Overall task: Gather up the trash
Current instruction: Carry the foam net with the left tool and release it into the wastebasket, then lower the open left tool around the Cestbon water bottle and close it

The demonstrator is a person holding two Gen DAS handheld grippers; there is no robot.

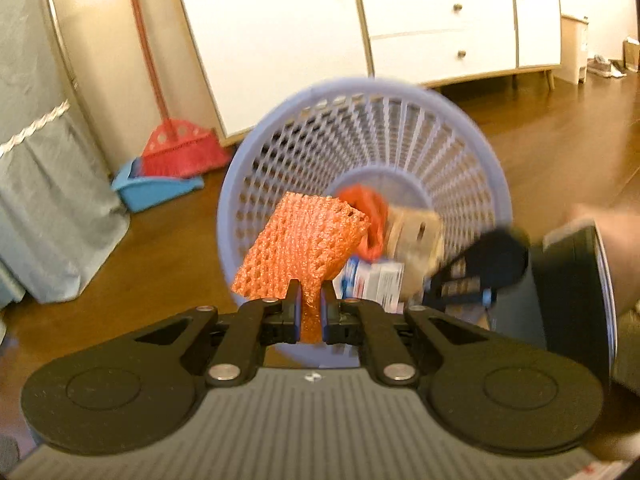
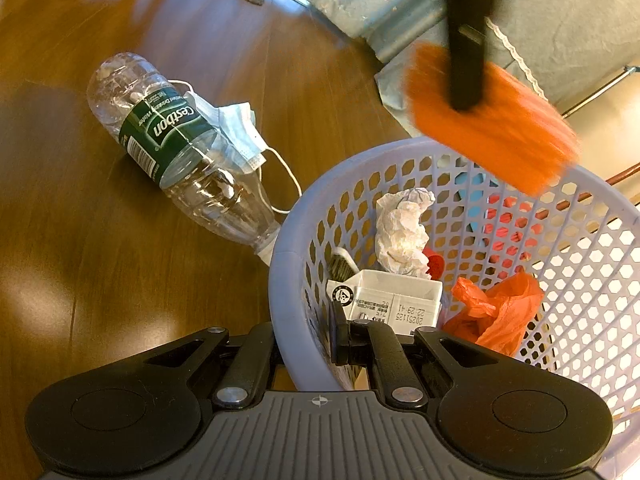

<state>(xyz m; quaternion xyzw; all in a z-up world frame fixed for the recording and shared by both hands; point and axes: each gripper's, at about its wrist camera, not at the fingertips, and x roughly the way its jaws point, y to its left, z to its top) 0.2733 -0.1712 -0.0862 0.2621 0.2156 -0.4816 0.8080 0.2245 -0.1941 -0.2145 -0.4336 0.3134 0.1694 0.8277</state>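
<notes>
My left gripper is shut on an orange foam net, held in front of the mouth of a lavender mesh basket tipped toward me. My right gripper is shut on the basket's near rim, one finger outside and one inside. In the basket lie a crumpled tissue, a white carton and an orange plastic bag. In the right wrist view the net hangs blurred over the far rim under the left gripper. A clear plastic bottle and a face mask lie on the floor beside the basket.
A red broom in a blue dustpan leans at the wall. A white cabinet stands behind the basket, and grey fabric hangs at the left. The floor is brown wood.
</notes>
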